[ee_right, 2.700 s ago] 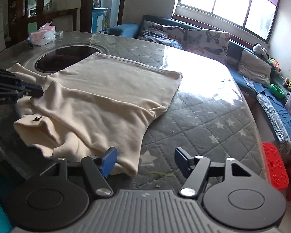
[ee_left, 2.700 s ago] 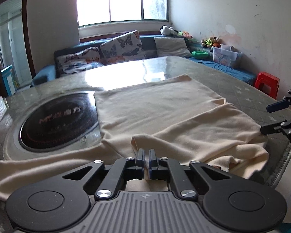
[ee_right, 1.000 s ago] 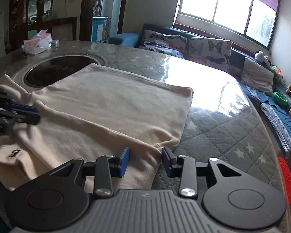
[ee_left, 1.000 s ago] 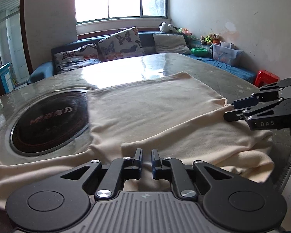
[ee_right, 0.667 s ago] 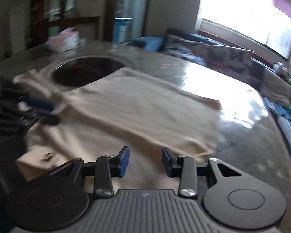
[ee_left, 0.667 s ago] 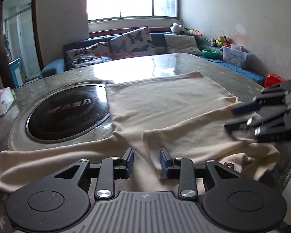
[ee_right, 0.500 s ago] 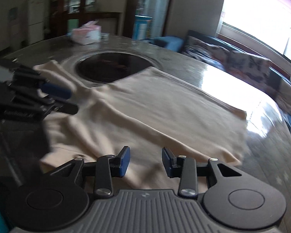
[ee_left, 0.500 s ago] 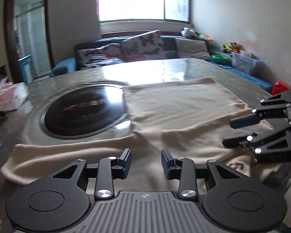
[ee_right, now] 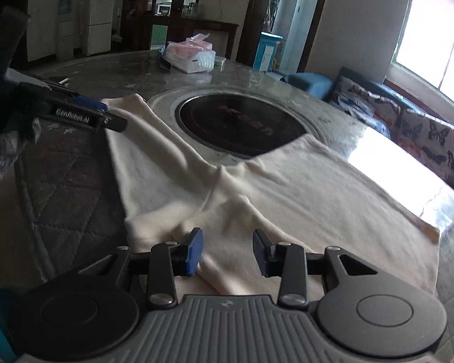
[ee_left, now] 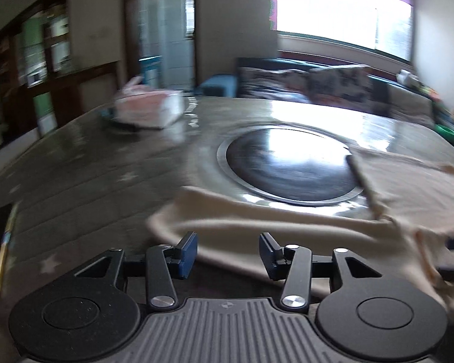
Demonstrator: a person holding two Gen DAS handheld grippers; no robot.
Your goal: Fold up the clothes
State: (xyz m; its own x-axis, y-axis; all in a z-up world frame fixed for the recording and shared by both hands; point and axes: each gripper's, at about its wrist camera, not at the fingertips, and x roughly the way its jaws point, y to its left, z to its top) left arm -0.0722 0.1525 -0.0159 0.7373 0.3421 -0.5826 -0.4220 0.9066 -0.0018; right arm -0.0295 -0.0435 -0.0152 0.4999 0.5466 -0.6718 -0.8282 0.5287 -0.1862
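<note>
Left gripper (ee_left: 227,252) and right gripper (ee_right: 227,252) both gape, fingers empty.

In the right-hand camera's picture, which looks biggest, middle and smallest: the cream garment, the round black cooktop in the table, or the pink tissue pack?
As they look in the right wrist view:
1. Cream garment, by far the largest, though it also lies nearest the camera.
2. Round black cooktop.
3. Pink tissue pack, smallest, but it sits farthest away, so its true size is unsure.

Garment (ee_right: 257,187) on table (ee_right: 75,163), beside cooktop (ee_right: 242,127)

Cream garment (ee_right: 287,193) spread flat on table, 1 sleeve (ee_right: 142,139) outstretched, edge overlapping round black hob
</note>
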